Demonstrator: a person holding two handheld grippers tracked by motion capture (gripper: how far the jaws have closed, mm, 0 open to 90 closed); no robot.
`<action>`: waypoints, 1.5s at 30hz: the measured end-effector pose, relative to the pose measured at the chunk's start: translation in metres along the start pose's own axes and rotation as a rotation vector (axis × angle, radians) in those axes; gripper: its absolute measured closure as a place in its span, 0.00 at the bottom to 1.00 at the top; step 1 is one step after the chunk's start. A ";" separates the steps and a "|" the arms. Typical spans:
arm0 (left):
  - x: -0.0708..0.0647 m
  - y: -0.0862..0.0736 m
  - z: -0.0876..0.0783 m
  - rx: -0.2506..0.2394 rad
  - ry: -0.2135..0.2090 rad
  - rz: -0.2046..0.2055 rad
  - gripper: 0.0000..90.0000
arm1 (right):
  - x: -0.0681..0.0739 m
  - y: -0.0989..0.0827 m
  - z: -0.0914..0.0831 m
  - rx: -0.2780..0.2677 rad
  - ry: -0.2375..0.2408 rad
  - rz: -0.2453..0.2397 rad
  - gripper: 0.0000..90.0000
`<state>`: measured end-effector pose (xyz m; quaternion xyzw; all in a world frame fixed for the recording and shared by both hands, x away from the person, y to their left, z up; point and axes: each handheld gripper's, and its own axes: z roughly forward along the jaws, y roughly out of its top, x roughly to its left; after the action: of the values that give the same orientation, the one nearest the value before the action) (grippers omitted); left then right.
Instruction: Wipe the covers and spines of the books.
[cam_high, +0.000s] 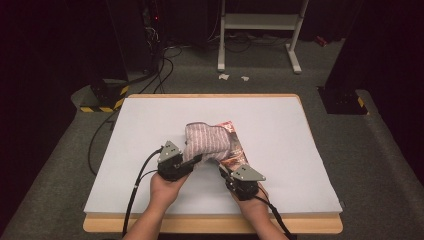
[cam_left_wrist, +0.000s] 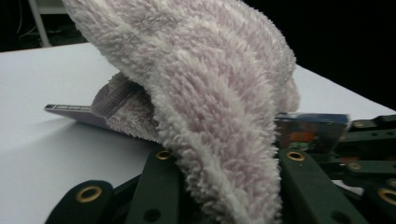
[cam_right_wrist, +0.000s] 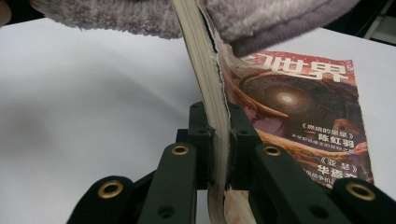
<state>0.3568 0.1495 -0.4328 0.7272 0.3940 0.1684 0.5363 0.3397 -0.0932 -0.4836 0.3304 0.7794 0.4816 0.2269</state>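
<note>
From the high view, a fluffy pink-striped towel (cam_high: 206, 140) lies draped over a magazine (cam_high: 234, 150) near the middle of the bench (cam_high: 280, 125), a bit closer to the near edge. The left hand-held gripper (cam_high: 196, 162) is pinching the near end of the towel, and the right hand-held gripper (cam_high: 223, 172) is pinching the near edge of the magazine. The two sit close together. In the left gripper view, the towel (cam_left_wrist: 210, 93) hangs down between the two black jaws, which squeeze tight on it, and one end of the magazine (cam_left_wrist: 70, 110) pokes out flat from under the fluff. In the right gripper view, the jaws are clamped on the magazine (cam_right_wrist: 299, 107), with its page edges standing up between them and the bright cover spread out to one side. The towel (cam_right_wrist: 261, 18) rests on the top end of it. It looks like the step now is to get the towel off the magazine. Next, the left hand-held gripper likely needs to pull the towel away to the side while the right one holds the magazine steady, so it does not slide or tear.
</note>
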 end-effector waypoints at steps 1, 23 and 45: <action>-0.003 0.001 0.000 -0.003 -0.013 -0.004 0.79 | 0.000 0.000 0.000 0.000 0.002 0.000 0.92; 0.007 -0.005 0.017 0.063 0.067 0.066 0.79 | 0.000 0.000 0.001 0.006 0.009 0.008 0.93; 0.113 -0.012 0.069 0.218 0.335 0.006 0.79 | -0.001 0.000 0.000 0.006 0.014 0.004 0.92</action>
<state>0.4701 0.1913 -0.4894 0.7439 0.4914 0.2448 0.3811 0.3405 -0.0932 -0.4834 0.3291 0.7816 0.4821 0.2196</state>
